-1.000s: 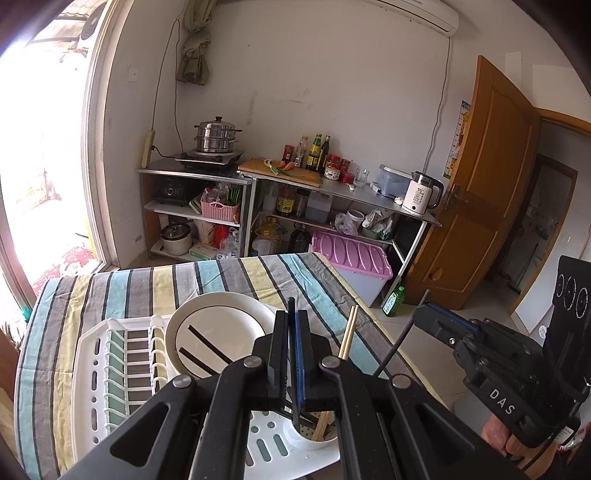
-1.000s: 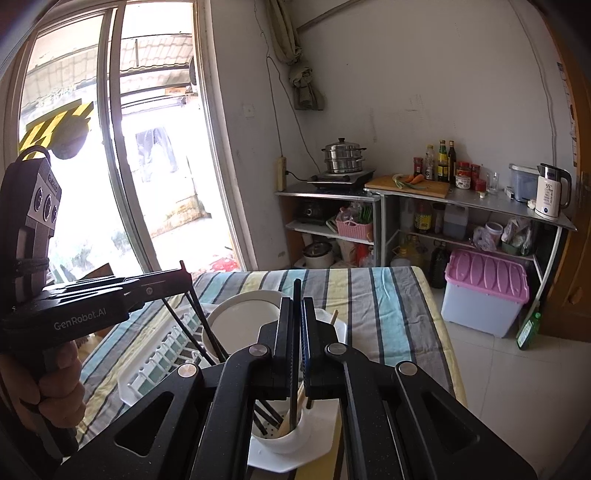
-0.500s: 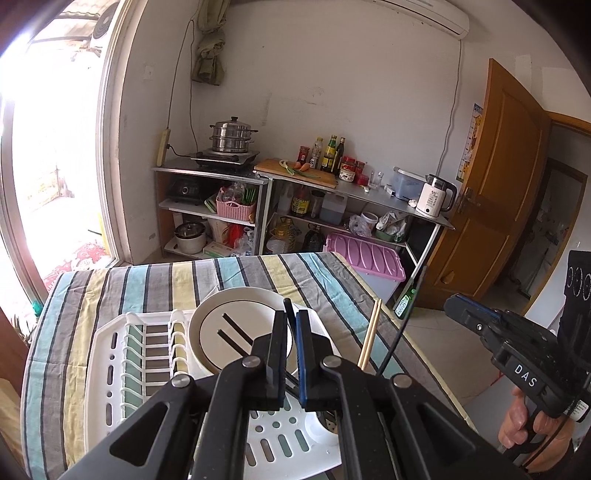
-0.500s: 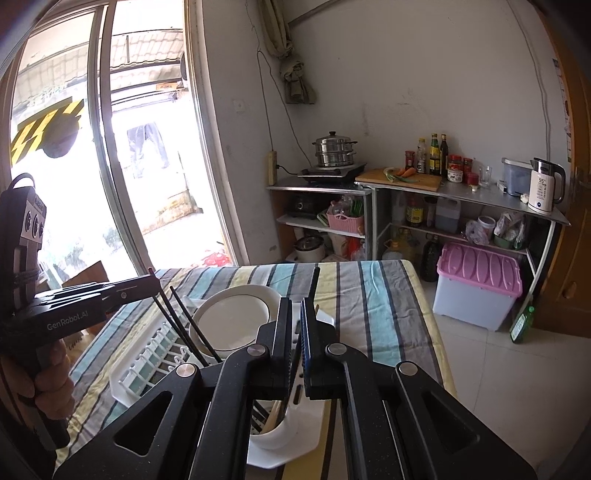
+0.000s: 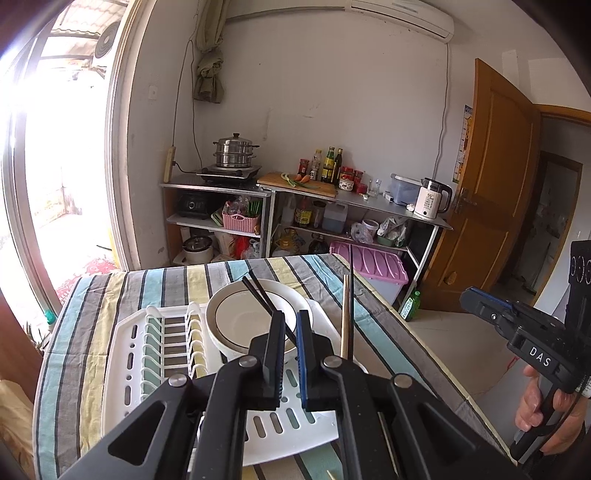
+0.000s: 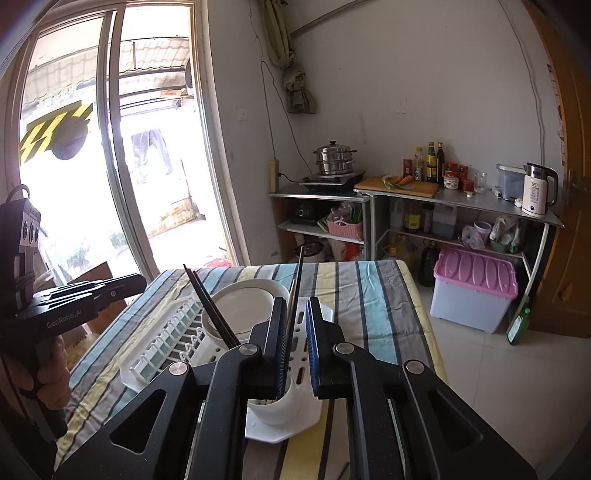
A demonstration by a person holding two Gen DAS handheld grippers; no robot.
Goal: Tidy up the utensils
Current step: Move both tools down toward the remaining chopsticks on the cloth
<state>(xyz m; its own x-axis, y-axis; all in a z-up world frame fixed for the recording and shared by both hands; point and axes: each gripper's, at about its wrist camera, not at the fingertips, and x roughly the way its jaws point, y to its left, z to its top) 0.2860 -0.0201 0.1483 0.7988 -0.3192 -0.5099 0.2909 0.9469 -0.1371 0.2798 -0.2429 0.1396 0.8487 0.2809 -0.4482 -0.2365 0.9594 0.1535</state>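
Striped cloth (image 5: pixel 155 291) covers one table; on it one white slotted plastic rack (image 5: pixel 127 354) holding one round bowl (image 5: pixel 236 317) and one white cup (image 6: pixel 284 402) — two black chopsticks (image 6: pixel 210 302) plus one pale wooden one (image 5: pixel 345 314) stand inside. Left gripper (image 5: pixel 290 354) and right gripper (image 6: pixel 297 343) — jaws narrowly apart, empty

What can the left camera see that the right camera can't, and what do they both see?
Only the left wrist view shows the open wooden door, the air conditioner high on the wall and the right gripper held out to the side.

Only the right wrist view shows the white utensil cup at the rack's corner, the tall sliding window and the left gripper.

Both show the white dish rack, the white bowl, the black chopsticks, the striped tablecloth, the steamer pot, the kettle and the pink-lidded bin.
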